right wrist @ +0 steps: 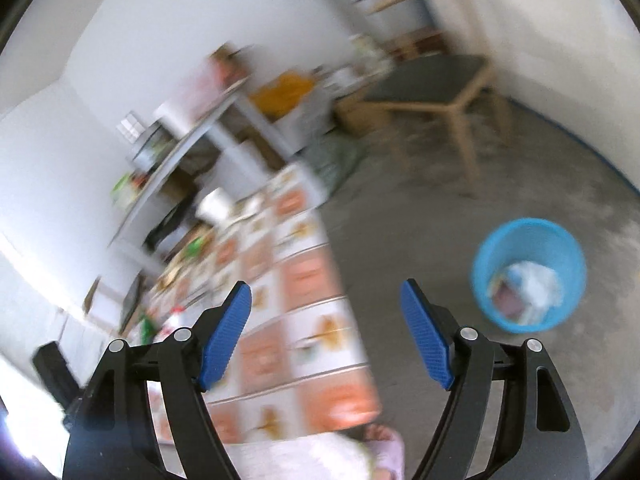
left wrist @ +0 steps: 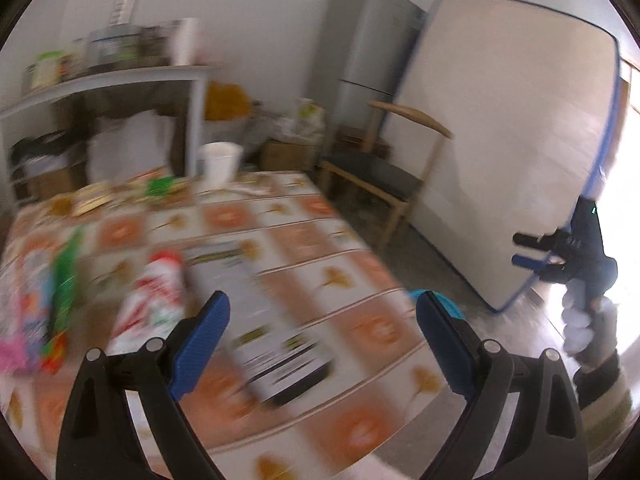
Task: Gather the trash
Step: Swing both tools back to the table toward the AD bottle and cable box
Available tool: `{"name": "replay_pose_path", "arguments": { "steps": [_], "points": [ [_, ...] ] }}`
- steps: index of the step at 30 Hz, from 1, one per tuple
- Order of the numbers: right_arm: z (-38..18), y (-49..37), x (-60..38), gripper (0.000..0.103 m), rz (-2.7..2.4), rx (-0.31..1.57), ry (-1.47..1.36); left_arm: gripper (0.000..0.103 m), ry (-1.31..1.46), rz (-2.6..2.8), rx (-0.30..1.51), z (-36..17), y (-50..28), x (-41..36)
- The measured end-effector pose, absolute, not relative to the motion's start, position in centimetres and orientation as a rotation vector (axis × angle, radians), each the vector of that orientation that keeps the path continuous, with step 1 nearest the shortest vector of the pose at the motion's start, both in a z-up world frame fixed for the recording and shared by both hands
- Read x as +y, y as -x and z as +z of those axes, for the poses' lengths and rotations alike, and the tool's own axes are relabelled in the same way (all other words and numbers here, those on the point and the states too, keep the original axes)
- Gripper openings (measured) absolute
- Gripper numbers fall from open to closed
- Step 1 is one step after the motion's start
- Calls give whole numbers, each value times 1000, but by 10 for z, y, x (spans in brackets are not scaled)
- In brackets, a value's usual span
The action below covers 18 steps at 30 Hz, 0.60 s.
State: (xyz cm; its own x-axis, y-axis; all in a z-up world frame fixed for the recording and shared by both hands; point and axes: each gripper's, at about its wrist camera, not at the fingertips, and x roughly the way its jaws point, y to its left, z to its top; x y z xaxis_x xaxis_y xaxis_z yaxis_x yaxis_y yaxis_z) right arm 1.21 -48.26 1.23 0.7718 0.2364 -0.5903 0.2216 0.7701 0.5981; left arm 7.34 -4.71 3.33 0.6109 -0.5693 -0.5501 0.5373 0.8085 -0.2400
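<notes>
Trash still on the worktop [left wrist: 360,240], notably a flat box [left wrist: 260,320] lying lengthwise away from the left gripper [left wrist: 322,336], sits nearer its released, empty jaws than the right gripper [right wrist: 326,330], also released.

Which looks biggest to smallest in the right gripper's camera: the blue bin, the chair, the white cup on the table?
1. Chair
2. Blue bin, nearer the camera, so its true size against the chair is unsure
3. White cup

The bench [left wrist: 320,240] wore a cloth chequered in orange and white squares with golden leaf prints. The trash bin [right wrist: 528,240] was light blue. Both tools had blue pads [right wrist: 226,336] on black arms.
</notes>
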Motion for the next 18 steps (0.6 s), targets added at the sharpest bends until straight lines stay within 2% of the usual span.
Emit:
{"name": "replay_pose_path", "arguments": {
  "steps": [8, 14, 18],
  "points": [
    [19, -122, -313, 73, 444, 906, -706, 92, 105, -442, 637, -6, -46, 52],
    [-18, -185, -197, 73, 537, 1139, -669, 92, 187, -420, 671, -25, -43, 84],
    [-42, -215, -159, 73, 496, 1241, -661, 92, 222, -433, 682, -32, -45, 95]
  ]
}}
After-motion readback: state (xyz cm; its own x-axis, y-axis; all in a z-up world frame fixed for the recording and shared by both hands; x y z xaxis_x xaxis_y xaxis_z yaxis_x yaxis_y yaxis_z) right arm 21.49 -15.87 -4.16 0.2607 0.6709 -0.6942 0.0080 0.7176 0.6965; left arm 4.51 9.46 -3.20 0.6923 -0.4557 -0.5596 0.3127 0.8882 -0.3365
